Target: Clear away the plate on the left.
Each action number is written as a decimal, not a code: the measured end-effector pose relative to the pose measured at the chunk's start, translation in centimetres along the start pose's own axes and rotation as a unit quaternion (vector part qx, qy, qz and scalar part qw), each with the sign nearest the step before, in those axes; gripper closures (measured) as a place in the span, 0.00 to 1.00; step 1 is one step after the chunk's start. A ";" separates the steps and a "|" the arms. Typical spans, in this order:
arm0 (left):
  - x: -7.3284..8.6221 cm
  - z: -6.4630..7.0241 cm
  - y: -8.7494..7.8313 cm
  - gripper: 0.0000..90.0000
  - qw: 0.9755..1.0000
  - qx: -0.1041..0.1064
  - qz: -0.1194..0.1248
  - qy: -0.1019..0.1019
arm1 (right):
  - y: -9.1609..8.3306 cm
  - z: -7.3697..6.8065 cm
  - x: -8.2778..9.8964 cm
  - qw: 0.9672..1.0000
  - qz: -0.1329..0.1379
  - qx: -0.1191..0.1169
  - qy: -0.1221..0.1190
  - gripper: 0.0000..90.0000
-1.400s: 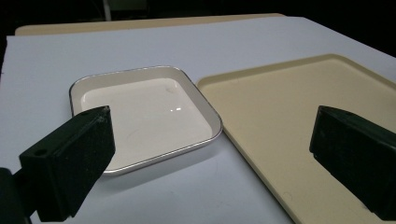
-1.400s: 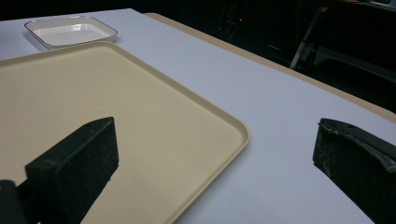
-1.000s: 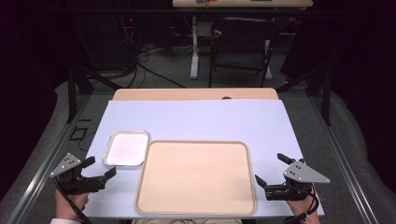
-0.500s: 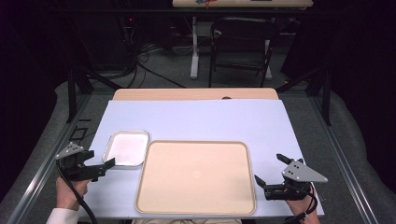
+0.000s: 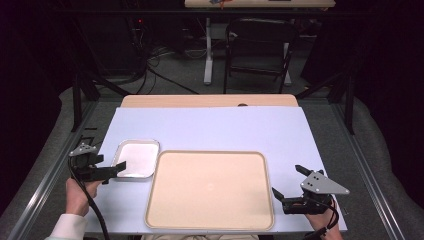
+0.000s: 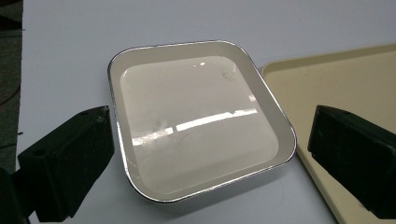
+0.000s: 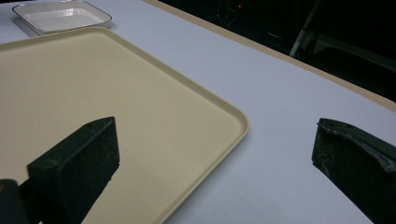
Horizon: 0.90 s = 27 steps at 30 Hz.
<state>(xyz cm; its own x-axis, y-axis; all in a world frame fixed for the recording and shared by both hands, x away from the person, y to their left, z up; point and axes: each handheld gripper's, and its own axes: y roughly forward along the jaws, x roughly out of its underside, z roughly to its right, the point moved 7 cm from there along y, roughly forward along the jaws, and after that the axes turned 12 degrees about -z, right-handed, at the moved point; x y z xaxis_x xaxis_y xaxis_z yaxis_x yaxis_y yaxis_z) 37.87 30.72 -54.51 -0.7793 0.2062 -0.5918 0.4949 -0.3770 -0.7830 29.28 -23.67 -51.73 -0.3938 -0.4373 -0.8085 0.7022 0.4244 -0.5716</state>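
Since a second ago the left gripper (image 5: 116, 168) has travelled forward and inward from the near left corner of the table, so that its tips now reach the near left edge of the small white dish (image 5: 136, 158), while the right gripper (image 5: 286, 195) has hardly shifted from its place at the near right. The table (image 5: 210, 127) is covered by a pale blue sheet, with a strip of its tan wood showing along the far edge. On it, near the person, lies the large beige tray (image 5: 210, 190), flat and bare. Just beside the tray's far left corner sits the dish, square with rounded corners and a thin dark rim, resting flat on the sheet; in the left gripper view the dish (image 6: 196, 126) lies between that gripper's two black jaws, which stand wide apart, one off its left rim and one over the tray's edge (image 6: 327, 79), gripping nothing. In the right gripper view the jaws are likewise spread wide and hold nothing; one hangs over the tray (image 7: 93, 102) and the other over the blue sheet off its right edge, with the dish (image 7: 60, 16) small in the far corner. The left hand (image 5: 80, 192) and a white sleeve (image 5: 65, 227) come in from the bottom edge.
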 end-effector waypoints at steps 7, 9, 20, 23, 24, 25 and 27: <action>-0.7 -1.4 1.6 0.00 1.000 -0.002 -0.016 -0.014 | 0.0 0.0 0.0 1.000 -0.003 0.002 -0.003 0.01; -0.8 -1.7 1.9 0.00 1.000 -0.001 -0.022 -0.017 | 0.1 0.0 0.0 1.000 -0.003 0.001 -0.002 0.01; -1.4 -2.9 3.7 0.15 0.999 -0.006 -0.046 -0.025 | 0.2 0.0 0.1 1.000 -0.007 0.001 -0.002 0.01; -1.2 -3.6 4.5 0.19 0.998 -0.012 -0.061 -0.034 | 0.2 0.0 0.1 1.000 -0.008 0.002 -0.002 0.01; -1.1 -3.8 4.7 0.21 0.997 -0.012 -0.064 -0.035 | 0.2 0.0 0.1 1.000 -0.008 0.004 -0.004 0.01; -1.1 -4.1 4.8 0.24 0.997 -0.012 -0.068 -0.040 | 0.2 0.0 0.1 1.000 -0.007 0.005 -0.003 0.01; -1.0 -4.4 5.2 0.27 0.996 -0.014 -0.072 -0.046 | 0.2 0.0 0.1 1.000 -0.009 0.004 -0.003 0.01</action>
<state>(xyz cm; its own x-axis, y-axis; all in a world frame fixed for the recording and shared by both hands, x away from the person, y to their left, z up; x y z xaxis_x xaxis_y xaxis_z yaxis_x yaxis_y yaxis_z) 42.89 32.55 -58.81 -0.8744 0.1723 -0.4536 0.3846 -0.3241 -0.8644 29.37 -23.66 -51.96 -0.4039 -0.4492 -0.7969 0.6993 0.4100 -0.5856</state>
